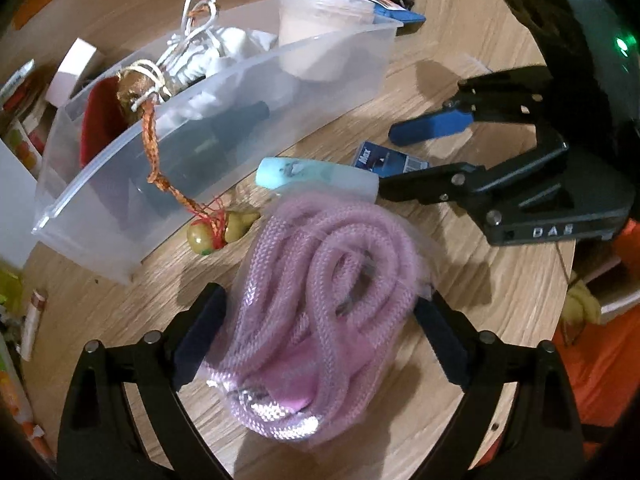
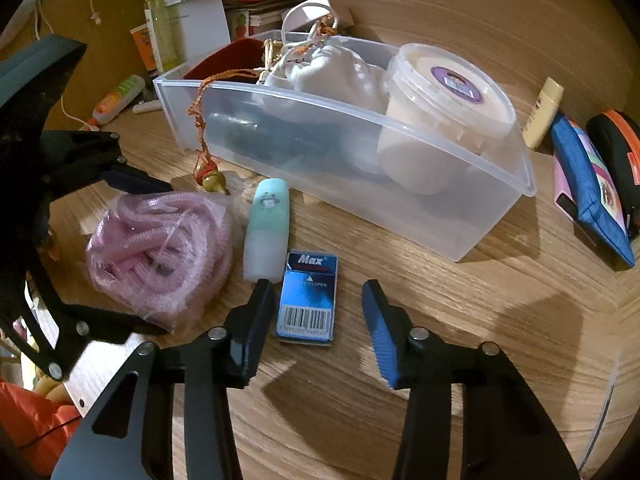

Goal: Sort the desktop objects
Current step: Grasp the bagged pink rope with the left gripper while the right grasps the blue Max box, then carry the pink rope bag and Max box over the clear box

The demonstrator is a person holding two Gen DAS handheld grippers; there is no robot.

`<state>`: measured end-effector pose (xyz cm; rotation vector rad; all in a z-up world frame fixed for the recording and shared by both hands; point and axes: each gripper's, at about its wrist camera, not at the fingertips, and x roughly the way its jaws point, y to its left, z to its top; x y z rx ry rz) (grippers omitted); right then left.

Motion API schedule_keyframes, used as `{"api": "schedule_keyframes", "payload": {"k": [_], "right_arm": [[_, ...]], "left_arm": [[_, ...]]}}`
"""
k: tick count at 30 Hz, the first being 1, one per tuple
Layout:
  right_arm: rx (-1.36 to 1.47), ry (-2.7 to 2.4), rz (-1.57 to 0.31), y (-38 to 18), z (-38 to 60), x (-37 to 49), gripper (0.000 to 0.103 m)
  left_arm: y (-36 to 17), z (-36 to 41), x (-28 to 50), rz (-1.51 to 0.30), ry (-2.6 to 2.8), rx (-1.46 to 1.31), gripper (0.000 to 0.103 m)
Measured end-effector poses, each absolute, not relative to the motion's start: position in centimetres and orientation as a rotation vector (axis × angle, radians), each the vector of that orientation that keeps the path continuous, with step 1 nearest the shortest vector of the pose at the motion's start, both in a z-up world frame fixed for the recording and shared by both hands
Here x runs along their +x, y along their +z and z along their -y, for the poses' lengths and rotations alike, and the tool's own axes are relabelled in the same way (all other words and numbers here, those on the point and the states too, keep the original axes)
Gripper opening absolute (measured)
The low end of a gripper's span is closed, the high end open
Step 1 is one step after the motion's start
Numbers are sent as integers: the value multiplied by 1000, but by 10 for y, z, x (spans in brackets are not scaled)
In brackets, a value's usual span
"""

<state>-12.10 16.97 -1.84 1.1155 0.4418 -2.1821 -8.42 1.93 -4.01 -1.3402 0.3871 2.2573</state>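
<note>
A clear bag of pink rope (image 1: 320,320) (image 2: 160,248) lies on the wooden table. My left gripper (image 1: 320,312) (image 2: 132,256) is open, its fingers on either side of the bag. A small blue Max box (image 2: 307,300) (image 1: 384,160) lies between the fingers of my open right gripper (image 2: 316,308) (image 1: 404,156). A mint and white tube (image 2: 267,232) (image 1: 316,178) lies beside the box. A clear plastic bin (image 2: 400,200) (image 1: 100,224) holds a white lidded tub (image 2: 448,100), white cloth, a red pouch and dark items. An orange cord with beads (image 1: 216,232) (image 2: 210,174) hangs over its wall.
A blue pouch (image 2: 588,184), a black and orange case (image 2: 618,148) and a small yellow bottle (image 2: 544,112) lie right of the bin. Bottles, tubes and papers (image 2: 160,40) crowd behind it. An orange cloth (image 1: 600,360) lies off the table edge.
</note>
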Motion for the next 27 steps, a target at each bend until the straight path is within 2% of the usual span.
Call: {"api": "schedule_keyframes", "payload": {"k": [3, 6, 10, 16, 27], "right_arm": [[1107, -2177, -442, -15, -166, -119, 28], [1101, -2179, -444, -19, -152, -114, 26], [1114, -2177, -406, -19, -160, -109, 25], [1117, -2189, -279, -12, -172, -114, 25], [996, -2241, -176, 23, -188, -110, 25]], "left_arm": [[-40, -18, -82, -363, 2290, -1316, 95], [-41, -13, -76, -357, 2318, -1286, 94], [-36, -2, -74, -333, 2353, -1274, 77], [-34, 14, -64, -282, 2415, -1254, 65], [3, 23, -44, -129, 2609, -1051, 64]]}}
